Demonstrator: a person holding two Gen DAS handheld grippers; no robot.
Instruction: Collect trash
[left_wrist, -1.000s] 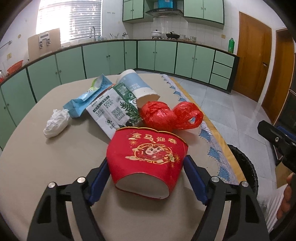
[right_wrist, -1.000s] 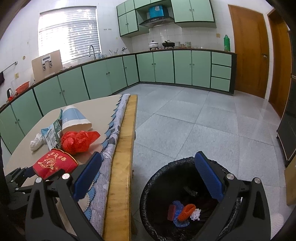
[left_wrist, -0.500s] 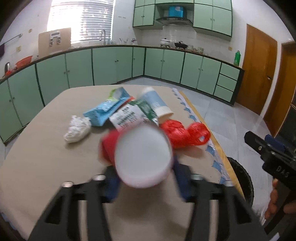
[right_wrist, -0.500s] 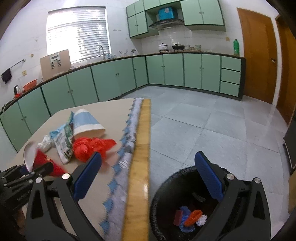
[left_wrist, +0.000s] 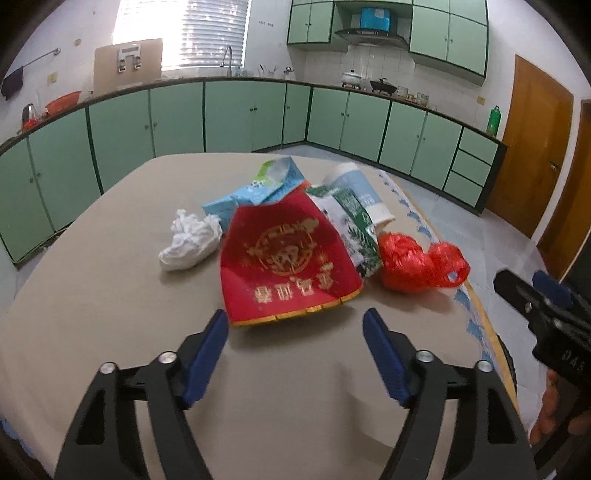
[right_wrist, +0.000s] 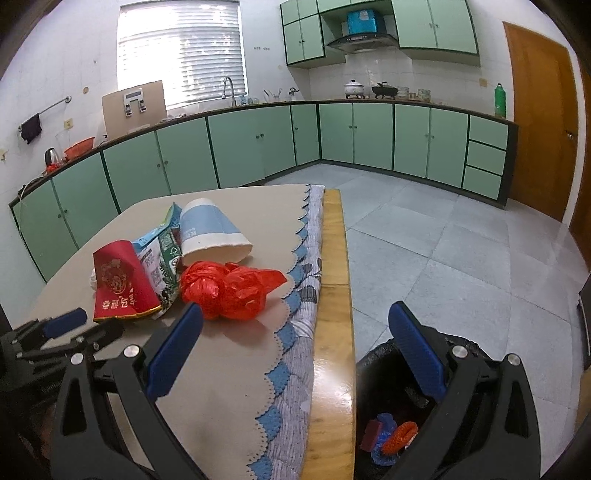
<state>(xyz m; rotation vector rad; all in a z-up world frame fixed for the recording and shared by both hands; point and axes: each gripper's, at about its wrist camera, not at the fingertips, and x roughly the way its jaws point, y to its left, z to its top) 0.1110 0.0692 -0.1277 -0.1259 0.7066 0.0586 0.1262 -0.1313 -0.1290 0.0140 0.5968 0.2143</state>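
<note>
The table (left_wrist: 92, 295) carries my trash pile; the lined bin (right_wrist: 380, 360) sits below its edge. My left gripper (left_wrist: 295, 328) tilts down, jaws opening with nothing between them, just short of the red paper cup (left_wrist: 284, 258) lying on its side. My right gripper (right_wrist: 295, 325) hangs spread, empty, over the table edge and bin.

1. Left wrist view: low over the table (left_wrist: 92, 295), angled down and forward, near the red paper cup (left_wrist: 288, 258).
2. Right wrist view: at the table's edge, above the bin (right_wrist: 380, 354), facing the cabinets (right_wrist: 373, 133).
3. Shared: table, litter, cabinets.
</note>
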